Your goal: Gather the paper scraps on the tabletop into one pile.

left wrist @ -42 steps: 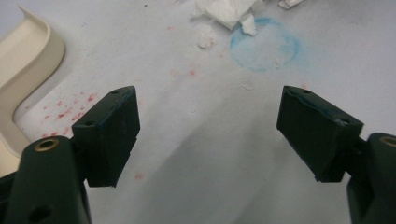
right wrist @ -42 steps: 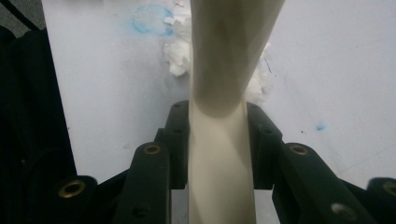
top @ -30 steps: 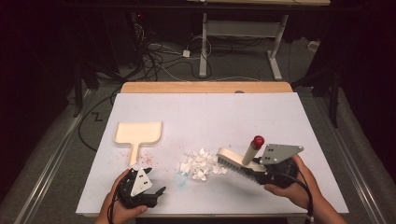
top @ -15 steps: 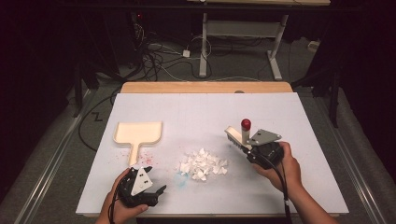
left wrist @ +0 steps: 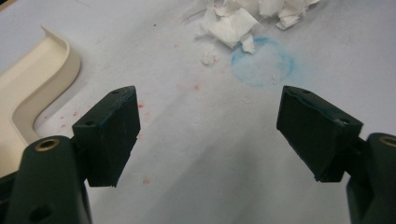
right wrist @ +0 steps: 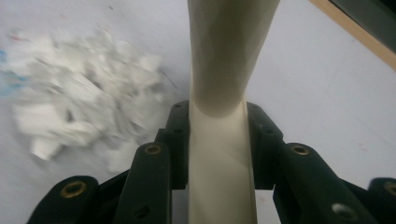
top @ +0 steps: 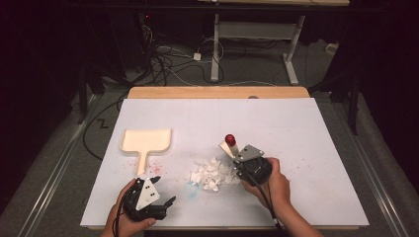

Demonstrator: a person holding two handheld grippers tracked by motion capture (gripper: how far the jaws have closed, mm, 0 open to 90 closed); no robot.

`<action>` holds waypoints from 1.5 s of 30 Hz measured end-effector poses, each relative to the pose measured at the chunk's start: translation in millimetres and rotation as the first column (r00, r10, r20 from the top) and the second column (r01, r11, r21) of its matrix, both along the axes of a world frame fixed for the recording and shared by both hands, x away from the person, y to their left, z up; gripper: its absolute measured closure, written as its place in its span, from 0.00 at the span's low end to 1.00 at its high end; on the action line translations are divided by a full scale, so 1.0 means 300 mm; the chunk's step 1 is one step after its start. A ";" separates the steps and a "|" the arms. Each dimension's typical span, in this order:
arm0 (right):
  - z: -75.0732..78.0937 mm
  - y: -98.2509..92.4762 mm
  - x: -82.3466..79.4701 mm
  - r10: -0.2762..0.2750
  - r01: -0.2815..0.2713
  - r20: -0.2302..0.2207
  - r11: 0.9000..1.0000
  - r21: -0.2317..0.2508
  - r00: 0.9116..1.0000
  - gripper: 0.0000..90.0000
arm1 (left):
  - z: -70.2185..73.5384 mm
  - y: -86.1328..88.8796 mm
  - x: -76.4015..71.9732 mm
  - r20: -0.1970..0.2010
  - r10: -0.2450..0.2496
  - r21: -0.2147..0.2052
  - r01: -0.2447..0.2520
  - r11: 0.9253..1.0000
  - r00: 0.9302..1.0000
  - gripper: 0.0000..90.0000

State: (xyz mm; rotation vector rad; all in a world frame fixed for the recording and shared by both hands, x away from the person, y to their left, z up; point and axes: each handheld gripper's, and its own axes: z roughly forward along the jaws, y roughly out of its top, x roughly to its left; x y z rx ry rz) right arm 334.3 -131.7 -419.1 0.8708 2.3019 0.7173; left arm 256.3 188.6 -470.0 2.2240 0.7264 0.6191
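Right gripper (top: 236,159) fingers (right wrist: 180,140) were clamped on the cream brush handle (right wrist: 219,154); left gripper (left wrist: 205,130) jaws stood apart, empty, near the dustpan (top: 146,140). Paper scraps (top: 211,173) lay piled just beside the brush. Risk: a fast stroke would likely scatter scraps past the unheld pan.

The dustpan (top: 146,140) looks like smooth cream plastic with a slight sheen. The brush handle (right wrist: 224,93) is the same matt cream plastic. Torn scraps (top: 211,173) look like soft white paper. The table (top: 296,128) has a matt white surface, stained, with a wooden far edge.
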 end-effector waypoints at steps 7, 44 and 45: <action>-0.008 0.071 -0.028 -0.037 0.037 0.003 0.996 0.087 0.999 0.75 | -0.002 0.008 0.006 -0.002 -0.003 -0.009 0.003 1.000 1.000 0.23; 0.131 0.019 -0.029 0.086 -0.091 0.030 0.960 0.265 0.996 0.75 | -0.014 -0.003 0.012 -0.034 0.004 0.011 -0.004 1.000 0.999 0.23; 0.131 0.019 -0.029 0.086 -0.091 0.030 0.960 0.265 0.996 0.75 | -0.014 -0.001 0.011 -0.033 0.004 0.011 -0.004 1.000 0.999 0.23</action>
